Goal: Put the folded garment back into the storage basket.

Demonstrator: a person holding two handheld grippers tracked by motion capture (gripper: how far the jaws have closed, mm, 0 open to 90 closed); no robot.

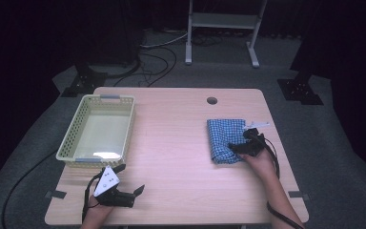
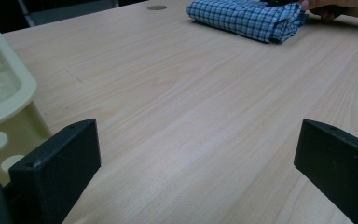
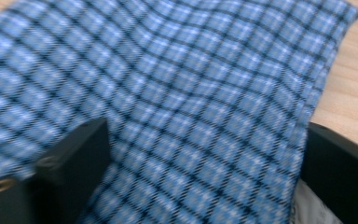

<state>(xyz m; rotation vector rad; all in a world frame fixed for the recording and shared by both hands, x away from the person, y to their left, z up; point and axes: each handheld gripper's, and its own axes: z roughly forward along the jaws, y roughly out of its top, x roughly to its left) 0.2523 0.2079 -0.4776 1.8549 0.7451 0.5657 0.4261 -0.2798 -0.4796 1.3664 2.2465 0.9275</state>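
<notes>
A folded blue checked cloth [image 1: 226, 138] lies on the right side of the wooden table [image 1: 171, 129]. My right gripper [image 1: 236, 148] is down on the cloth's near right part. In the right gripper view the cloth [image 3: 191, 70] runs between the two black jaws of the right gripper [image 3: 205, 158]; the left jaw rests on the fabric and the right jaw stands at its edge, still wide apart. My left gripper [image 1: 131, 178] hovers open near the table's front left, nothing between its jaws [image 2: 196, 154]. From there the cloth [image 2: 247, 16] shows far off, with a hand [image 2: 335, 7] beside it.
A pale yellow perforated basket [image 1: 71, 136] stands at the left of the table, just beyond my left gripper, and its wall [image 2: 4, 93] is close by. A cable hole [image 1: 212, 100] sits near the back edge. A metal stand [image 1: 221, 21] is on the floor behind.
</notes>
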